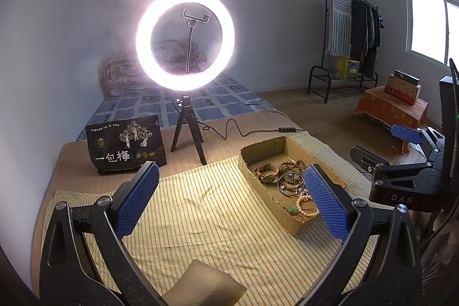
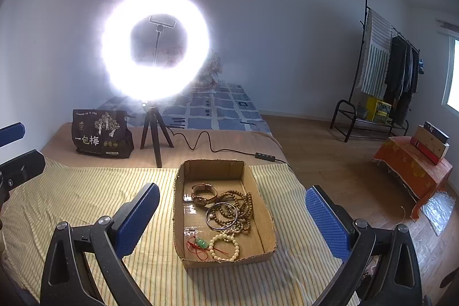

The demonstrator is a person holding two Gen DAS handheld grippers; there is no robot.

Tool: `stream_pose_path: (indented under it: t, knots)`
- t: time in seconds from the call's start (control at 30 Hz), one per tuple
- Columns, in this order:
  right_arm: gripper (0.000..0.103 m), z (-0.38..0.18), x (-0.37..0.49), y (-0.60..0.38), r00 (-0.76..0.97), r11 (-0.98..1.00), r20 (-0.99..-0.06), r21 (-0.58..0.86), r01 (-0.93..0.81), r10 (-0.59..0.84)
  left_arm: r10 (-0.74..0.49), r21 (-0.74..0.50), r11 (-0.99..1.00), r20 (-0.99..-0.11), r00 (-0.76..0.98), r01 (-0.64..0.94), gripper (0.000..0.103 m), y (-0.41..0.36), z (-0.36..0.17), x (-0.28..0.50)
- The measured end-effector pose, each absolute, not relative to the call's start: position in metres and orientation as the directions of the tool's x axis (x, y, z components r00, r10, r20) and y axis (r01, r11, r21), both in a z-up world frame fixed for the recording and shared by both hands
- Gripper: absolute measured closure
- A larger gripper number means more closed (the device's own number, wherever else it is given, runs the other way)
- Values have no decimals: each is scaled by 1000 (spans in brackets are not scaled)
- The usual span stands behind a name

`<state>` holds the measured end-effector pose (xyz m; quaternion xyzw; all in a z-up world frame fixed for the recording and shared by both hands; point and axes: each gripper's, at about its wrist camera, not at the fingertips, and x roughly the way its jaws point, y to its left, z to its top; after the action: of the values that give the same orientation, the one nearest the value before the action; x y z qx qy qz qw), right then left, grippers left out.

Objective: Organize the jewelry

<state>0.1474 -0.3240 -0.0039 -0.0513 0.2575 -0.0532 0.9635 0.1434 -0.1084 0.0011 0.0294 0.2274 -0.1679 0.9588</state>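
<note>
A shallow cardboard box [image 2: 264, 208] lies on the yellow striped cloth [image 2: 86, 205]. It holds a watch [image 2: 203, 192], brown bead strands [image 2: 243, 202], a metal bangle [image 2: 221, 217], a white bead bracelet [image 2: 225, 247] and a green pendant on red cord [image 2: 200, 243]. My right gripper [image 2: 232, 220] is open and empty, above the near half of the box. My left gripper [image 1: 229, 200] is open and empty over the cloth, with the box [image 1: 289, 145] at its right finger. The right gripper also shows in the left wrist view [image 1: 401, 151].
A lit ring light on a small tripod [image 2: 156, 139] stands behind the cloth, its cable [image 2: 200, 142] trailing right. A dark snack bag [image 2: 100, 134] stands left of it. A bed [image 2: 218, 105], a clothes rack [image 2: 381, 76] and an orange-covered stand [image 2: 413, 168] are beyond.
</note>
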Motion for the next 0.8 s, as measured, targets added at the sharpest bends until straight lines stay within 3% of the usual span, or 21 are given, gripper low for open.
stream_pose_path:
  t: [0.8]
  knots:
    - [0, -5, 148, -325, 861, 988, -490, -133, 80, -136, -316, -18, 938, -446, 837, 345, 0, -111, 1, 141]
